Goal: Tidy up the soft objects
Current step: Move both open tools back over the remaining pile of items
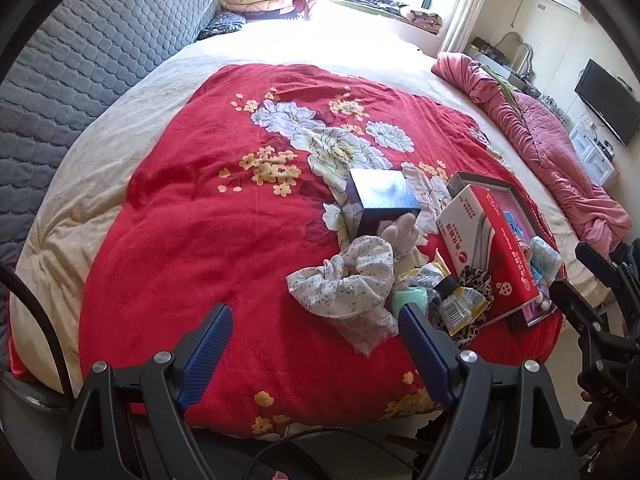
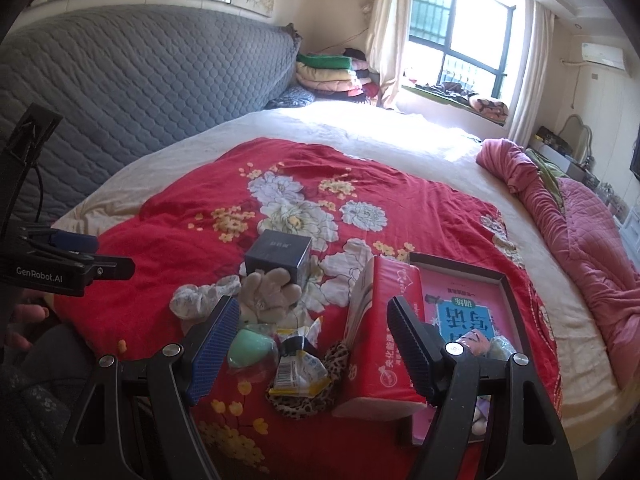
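A red floral blanket (image 1: 180, 240) lies spread over a cream bed (image 1: 320, 48) against a grey quilted headboard (image 2: 140, 88). Folded blankets (image 2: 332, 74) are stacked by the sunlit window (image 2: 460, 28) (curtains drawn aside), and a rumpled pink quilt (image 2: 580, 248) trails along the bed's edge.

The leopard-print cloth (image 2: 316, 392) lies mostly hidden under the yellow packet (image 2: 300, 372) beside the red tissue pack (image 2: 380, 344). That pack covers part of the shallow box (image 2: 472, 300), whose small contents are too unclear to name. The box's near end is hidden behind the right hand-held gripper (image 2: 312, 344).
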### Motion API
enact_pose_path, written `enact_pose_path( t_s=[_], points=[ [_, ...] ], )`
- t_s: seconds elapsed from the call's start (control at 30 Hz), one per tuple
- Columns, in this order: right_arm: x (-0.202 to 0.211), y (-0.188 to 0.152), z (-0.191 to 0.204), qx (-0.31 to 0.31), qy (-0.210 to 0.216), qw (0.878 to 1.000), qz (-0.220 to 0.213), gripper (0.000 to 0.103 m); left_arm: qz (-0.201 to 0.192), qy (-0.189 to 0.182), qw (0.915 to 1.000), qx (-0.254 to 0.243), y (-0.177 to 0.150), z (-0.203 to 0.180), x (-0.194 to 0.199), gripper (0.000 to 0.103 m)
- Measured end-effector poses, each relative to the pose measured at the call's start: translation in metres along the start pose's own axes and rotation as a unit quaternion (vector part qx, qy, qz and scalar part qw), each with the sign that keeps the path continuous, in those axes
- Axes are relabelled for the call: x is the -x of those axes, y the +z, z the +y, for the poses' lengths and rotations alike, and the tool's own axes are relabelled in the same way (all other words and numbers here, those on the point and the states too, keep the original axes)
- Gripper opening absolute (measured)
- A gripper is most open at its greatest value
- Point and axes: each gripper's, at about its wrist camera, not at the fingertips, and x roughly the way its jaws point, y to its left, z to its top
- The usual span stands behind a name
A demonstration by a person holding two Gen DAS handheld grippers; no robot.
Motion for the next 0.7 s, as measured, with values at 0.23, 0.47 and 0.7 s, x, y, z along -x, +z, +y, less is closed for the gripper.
enact_pose_path(
  t_s=[0.23, 0.47, 0.7],
  points=[
    [-0.02, -0.019, 0.002, 0.016, 0.005, 0.999, 0.027, 0.077, 0.028, 0.0, 0.9996, -0.003, -0.015, 0.001, -0.029, 0.084],
    [-0.043, -0.033, 0.009, 0.035, 0.007, 0.998, 0.053, 0.077, 0.041, -0.02, 0.9989, 0.008, -0.02, 0.005, -0.047, 0.084],
    [-0.059, -0.037, 0.006, 0.032, 0.005, 0.997, 0.068, 0.077, 0.051, -0.045, 0.9972, 0.033, -0.012, 0.012, -0.07, 0.084]
  ],
)
